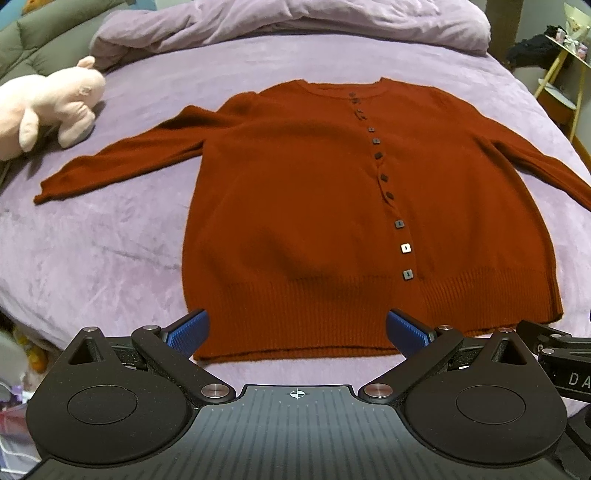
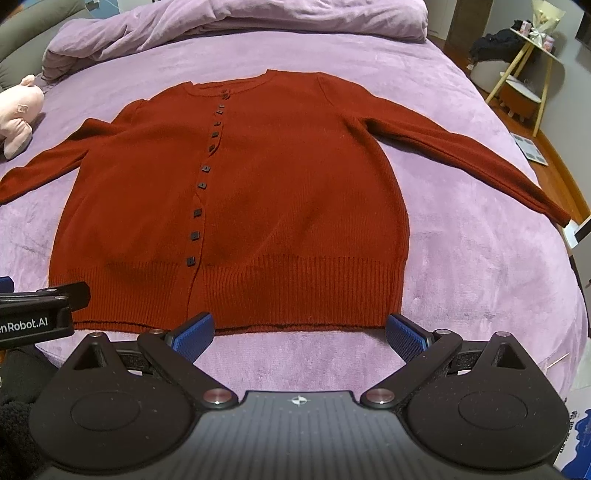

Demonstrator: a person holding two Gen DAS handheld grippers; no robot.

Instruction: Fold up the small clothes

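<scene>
The red cardigan (image 1: 295,206) lies flat and face up on the purple bed cover (image 1: 110,251), buttoned down its front, with both sleeves spread out to the sides and the collar at the far end. Its ribbed hem is the edge nearest to me.

My left claw (image 1: 297,332) is level and pointing forward over the near edge of the bed, its blue fingers (image 1: 188,332) spread wide apart and holding nothing. The hem runs across the gap between them, towards the cardigan's left half, and I cannot tell whether the tips touch the knit.

My right claw (image 2: 299,334) sits beside it in the same level pose, fingers (image 2: 404,338) likewise wide apart and empty, with the hem's right portion just beyond the tips. Each claw shows at the edge of the other's view, so they are close side by side.

A pink plush toy (image 1: 48,107) rests on the cover off beyond the left sleeve, apart from it. A bunched purple duvet (image 2: 236,22) is heaped past the collar. A small stand (image 2: 524,74) is on the floor off the bed's far right.
</scene>
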